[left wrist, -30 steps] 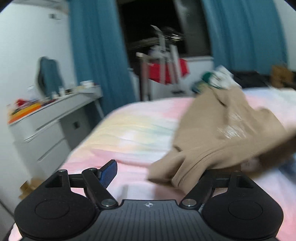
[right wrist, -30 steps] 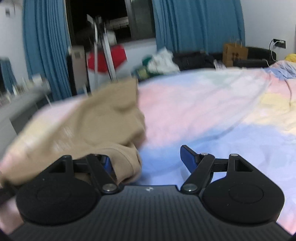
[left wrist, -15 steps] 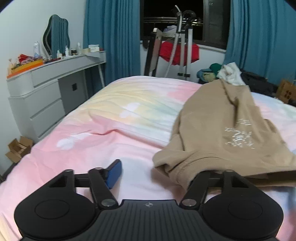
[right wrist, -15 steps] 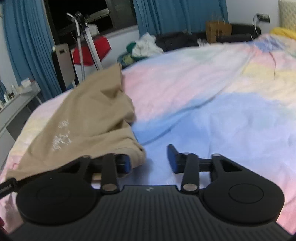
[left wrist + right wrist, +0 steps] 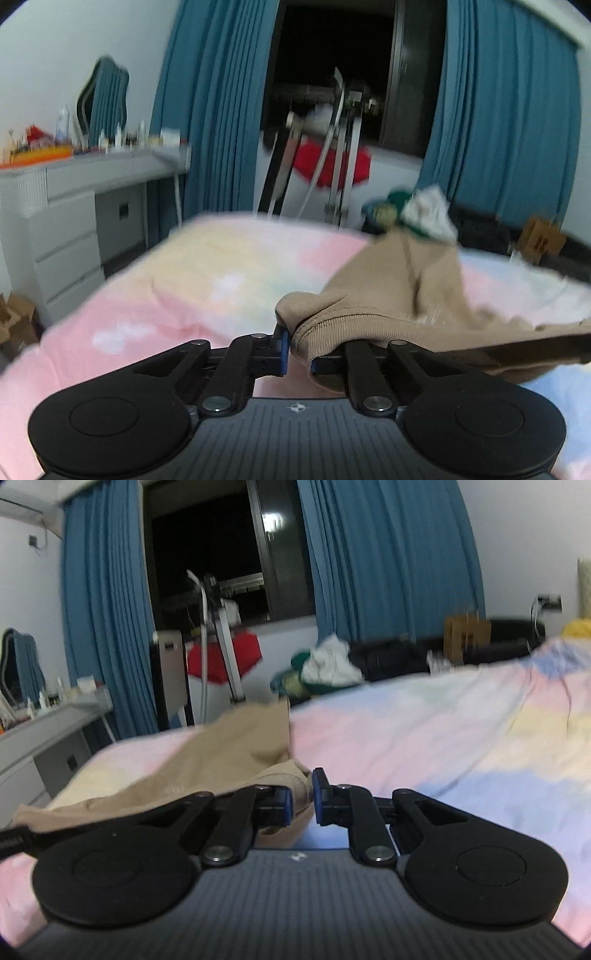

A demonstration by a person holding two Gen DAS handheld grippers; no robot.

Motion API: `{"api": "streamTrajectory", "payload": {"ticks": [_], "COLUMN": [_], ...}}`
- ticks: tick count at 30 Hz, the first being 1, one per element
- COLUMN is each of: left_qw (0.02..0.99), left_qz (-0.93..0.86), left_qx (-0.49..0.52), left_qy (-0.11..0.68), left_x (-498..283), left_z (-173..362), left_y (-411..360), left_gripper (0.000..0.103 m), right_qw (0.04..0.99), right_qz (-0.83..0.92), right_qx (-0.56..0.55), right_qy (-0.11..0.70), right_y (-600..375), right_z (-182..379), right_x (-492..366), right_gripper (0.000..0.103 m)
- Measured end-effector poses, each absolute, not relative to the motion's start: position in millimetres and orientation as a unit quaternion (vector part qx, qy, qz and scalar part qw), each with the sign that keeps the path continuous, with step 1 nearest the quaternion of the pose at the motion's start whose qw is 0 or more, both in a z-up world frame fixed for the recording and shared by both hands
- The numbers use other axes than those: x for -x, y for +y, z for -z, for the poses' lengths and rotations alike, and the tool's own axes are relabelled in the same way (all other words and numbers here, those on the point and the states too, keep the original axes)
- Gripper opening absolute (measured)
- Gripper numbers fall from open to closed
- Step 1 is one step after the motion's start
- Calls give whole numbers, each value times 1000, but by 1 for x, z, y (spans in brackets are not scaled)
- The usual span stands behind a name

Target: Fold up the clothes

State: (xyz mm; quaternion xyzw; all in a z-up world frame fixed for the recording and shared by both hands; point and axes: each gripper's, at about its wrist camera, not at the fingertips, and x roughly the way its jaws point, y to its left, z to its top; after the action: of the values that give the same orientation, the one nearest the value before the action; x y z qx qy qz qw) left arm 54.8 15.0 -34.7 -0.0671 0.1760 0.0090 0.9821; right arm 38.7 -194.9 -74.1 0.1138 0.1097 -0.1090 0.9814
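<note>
A tan garment (image 5: 413, 295) lies on the pastel bed (image 5: 207, 280), its ribbed hem lifted at two corners. The left hand-held gripper (image 5: 297, 350) is closing on one hem corner, cloth pinched between its blue pads and draped over the right finger. The right hand-held gripper (image 5: 303, 801) is closing on the other corner. Motion blur smears the garment's print. Only the left view shows the dresser's drawers (image 5: 66, 251); only the right shows a brown paper bag (image 5: 467, 635).
</note>
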Motion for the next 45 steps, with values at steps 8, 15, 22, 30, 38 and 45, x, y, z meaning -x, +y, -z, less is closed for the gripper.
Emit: {"api": "streamTrajectory", "payload": {"ticks": [8,15,22,30,38,45], "left_qw": [989,990,987,991,996,997], "left_qz": [15,55,86,61,51,20], "left_qx": [148,118,97,70,67,65], "left_qy": [18,-58,-92,-93,-38,-20], "left_x": [5,58,115,124,34,-102], "left_z": [-115,-265,-384,-444,-396,-317], "left_y": [20,11,4,-17,-22,-40], "left_gripper": [10,11,12,13,13,5], "right_qw": [984,975,964,972,985,990], "right_qz": [82,73,62,55,80,102], "right_qx": [-153,-140,-121,-118,-123,-95], "right_qy": [-40,-157,-229,-195,-93,-36], "right_y": [-208,-214,-221,-226,-244,-260], "right_z": [-82,-227,-323,-382,-338,-266], "right_x": [14,81,146,150,52,-82], "right_gripper": [10,8,8,8,8,8]}}
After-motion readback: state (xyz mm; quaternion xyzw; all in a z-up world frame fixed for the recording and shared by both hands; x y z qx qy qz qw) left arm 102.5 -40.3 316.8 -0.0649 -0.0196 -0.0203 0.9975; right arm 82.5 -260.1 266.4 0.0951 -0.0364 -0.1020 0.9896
